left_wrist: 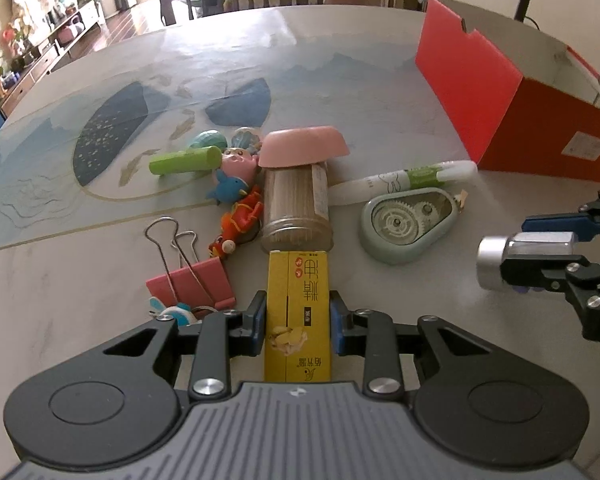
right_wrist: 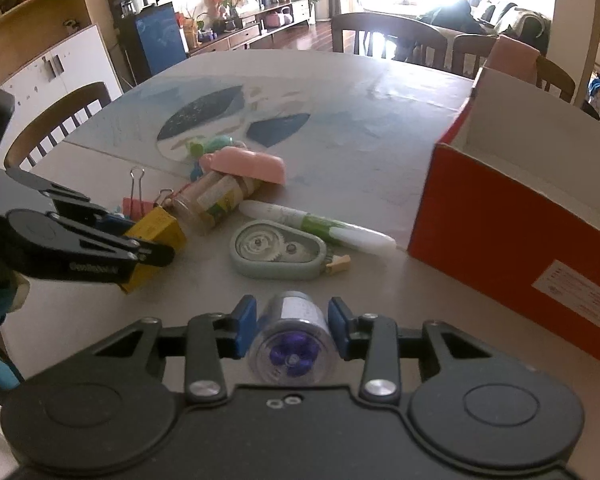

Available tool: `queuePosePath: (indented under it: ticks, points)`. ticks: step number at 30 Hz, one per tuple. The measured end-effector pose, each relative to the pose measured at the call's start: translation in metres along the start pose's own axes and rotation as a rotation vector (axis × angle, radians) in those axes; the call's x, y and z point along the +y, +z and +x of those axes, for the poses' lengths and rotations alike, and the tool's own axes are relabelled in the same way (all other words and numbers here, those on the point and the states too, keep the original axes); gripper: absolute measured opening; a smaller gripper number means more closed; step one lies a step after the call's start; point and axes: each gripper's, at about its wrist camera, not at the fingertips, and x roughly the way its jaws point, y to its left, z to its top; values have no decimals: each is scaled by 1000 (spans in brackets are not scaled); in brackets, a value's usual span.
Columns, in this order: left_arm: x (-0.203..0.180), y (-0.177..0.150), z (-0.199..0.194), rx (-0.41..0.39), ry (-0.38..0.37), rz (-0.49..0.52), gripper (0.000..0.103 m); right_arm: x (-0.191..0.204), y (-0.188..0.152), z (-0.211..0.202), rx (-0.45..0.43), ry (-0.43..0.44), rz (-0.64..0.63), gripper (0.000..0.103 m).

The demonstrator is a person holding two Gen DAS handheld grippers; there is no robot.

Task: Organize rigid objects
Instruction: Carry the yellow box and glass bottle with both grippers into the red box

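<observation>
My left gripper is shut on a yellow carton, held just in front of the pile; it also shows in the right wrist view. My right gripper is shut on a clear cylinder with a silver cap, seen at the right of the left wrist view. An open red box stands to the right. On the table lie a toothpick jar with a pink lid, a correction tape and a white-green pen.
A pink binder clip, a green tube, small cartoon figures and a teal ball lie left of the jar. Chairs stand around the patterned table.
</observation>
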Motion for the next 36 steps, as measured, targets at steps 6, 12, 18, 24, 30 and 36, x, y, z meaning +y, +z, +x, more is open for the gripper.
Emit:
queuePosePath:
  ticks: [6, 12, 18, 24, 30, 36]
  points:
    - [1, 4, -18, -13, -1, -28, 30, -7, 1, -18, -36, 23, 22, 39]
    - [-5, 19, -38, -31, -22, -33, 30, -18, 17, -50, -122, 22, 53, 39]
    - [-23, 47, -52, -54, -79, -24, 30, -39, 38, -86, -240, -26, 82, 39]
    - [-59, 83, -52, -63, -131, 45, 30, -78, 54, -99, -310, -136, 108, 39]
    - [-99, 125, -44, -70, -181, 122, 30, -130, 58, -87, -284, -231, 192, 39]
    - [-143, 174, -27, -48, -228, 169, 30, -172, 53, -64, -247, -310, 260, 39]
